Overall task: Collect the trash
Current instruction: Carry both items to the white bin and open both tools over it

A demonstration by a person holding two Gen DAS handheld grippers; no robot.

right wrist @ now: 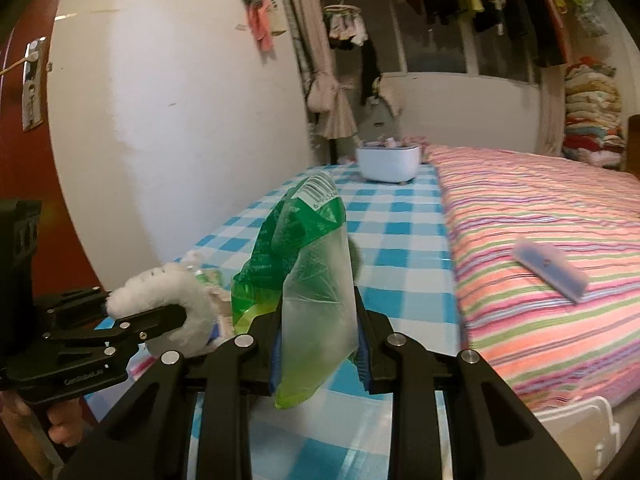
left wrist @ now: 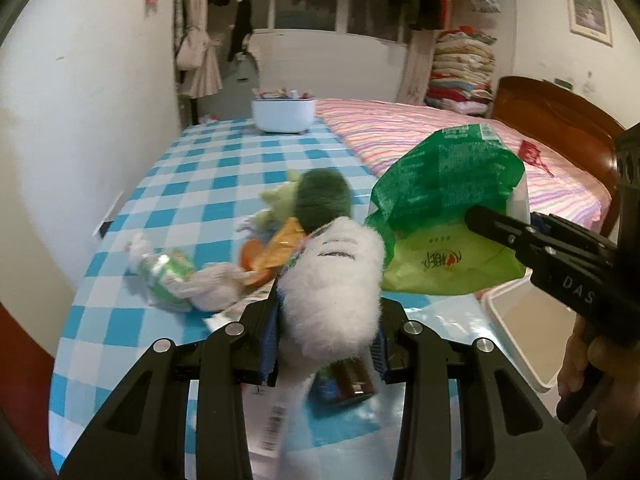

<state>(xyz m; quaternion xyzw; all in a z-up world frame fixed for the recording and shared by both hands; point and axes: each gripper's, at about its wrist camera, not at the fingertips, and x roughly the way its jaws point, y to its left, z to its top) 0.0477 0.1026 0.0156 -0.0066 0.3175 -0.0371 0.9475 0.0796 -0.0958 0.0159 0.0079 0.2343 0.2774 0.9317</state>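
Left tool [left wrist: 326, 320] clamps white plush [left wrist: 334, 280], angled downward.

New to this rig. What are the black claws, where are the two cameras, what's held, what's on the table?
No robot here: a person carries a hand-held gripper in each hand, with a fisheye camera looking along its fingers. The left hand-held gripper is shut on a white fluffy toy. The right hand-held gripper is shut on a green plastic bag; it also shows at the right edge of the left view. On the blue checked tablecloth lie crumpled wrappers, an orange packet, a green fuzzy thing and a white tub. A striped bed stands beside.
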